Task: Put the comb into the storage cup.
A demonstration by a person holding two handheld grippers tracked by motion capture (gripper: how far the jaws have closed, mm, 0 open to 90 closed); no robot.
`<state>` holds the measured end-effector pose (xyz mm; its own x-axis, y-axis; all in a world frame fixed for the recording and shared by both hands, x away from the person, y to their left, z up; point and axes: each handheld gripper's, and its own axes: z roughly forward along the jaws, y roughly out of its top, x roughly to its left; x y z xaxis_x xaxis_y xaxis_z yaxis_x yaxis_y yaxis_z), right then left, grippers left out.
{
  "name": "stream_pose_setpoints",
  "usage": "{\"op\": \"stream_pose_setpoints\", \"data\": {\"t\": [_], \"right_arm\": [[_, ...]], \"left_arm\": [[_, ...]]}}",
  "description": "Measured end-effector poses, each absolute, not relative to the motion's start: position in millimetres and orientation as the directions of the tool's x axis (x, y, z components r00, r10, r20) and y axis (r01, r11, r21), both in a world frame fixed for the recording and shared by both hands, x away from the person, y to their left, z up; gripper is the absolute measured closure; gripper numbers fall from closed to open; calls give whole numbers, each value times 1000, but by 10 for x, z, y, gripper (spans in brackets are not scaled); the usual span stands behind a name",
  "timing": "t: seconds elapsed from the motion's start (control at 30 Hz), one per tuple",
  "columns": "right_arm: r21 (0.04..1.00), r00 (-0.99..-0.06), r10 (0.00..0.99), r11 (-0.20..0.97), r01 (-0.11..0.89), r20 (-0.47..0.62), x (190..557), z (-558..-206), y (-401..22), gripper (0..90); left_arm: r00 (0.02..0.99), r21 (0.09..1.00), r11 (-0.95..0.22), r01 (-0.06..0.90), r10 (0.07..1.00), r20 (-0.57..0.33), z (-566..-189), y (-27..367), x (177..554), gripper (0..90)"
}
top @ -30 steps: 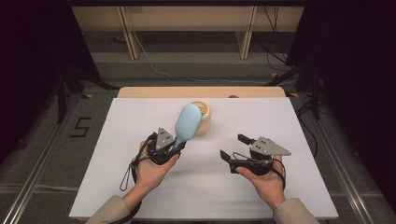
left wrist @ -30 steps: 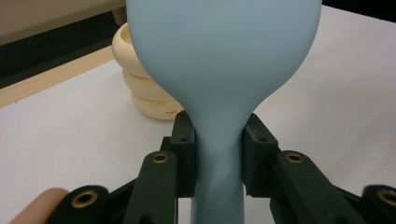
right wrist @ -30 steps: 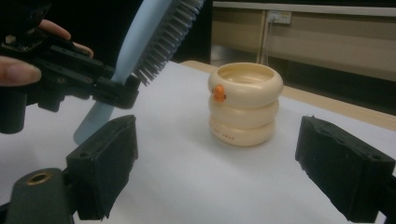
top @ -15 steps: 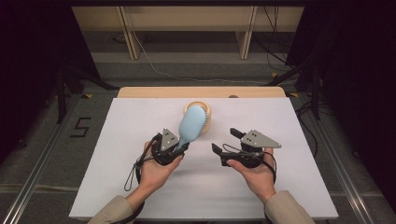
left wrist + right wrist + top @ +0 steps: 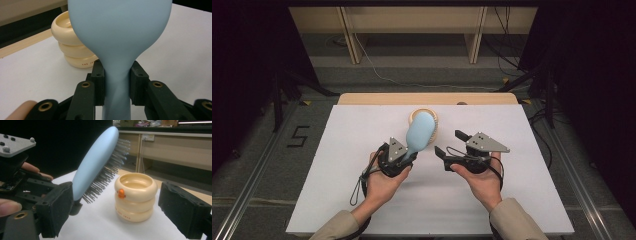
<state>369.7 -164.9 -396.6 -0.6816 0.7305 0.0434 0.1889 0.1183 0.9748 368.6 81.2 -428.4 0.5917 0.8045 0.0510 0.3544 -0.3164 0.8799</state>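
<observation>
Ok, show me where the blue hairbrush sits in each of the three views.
High view: blue hairbrush at centre, its handle clamped in the left gripper, its head over the cream duck cup.
Left gripper view: fills the upper centre, handle pinched between the fingers.
Right gripper view: upper left, bristles facing the cup.
Shared landmark: the cream duck cup.
</observation>
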Motion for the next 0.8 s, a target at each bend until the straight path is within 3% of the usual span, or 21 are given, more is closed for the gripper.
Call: {"op": "stream_pose_setpoints", "data": {"t": [0.8], "right_arm": [[976,-687,726,122,181,36,3726,-3918,-1520,136]], "left_arm": [[589,878,-319,357,806,53,-4319,778,3677,699]]}}
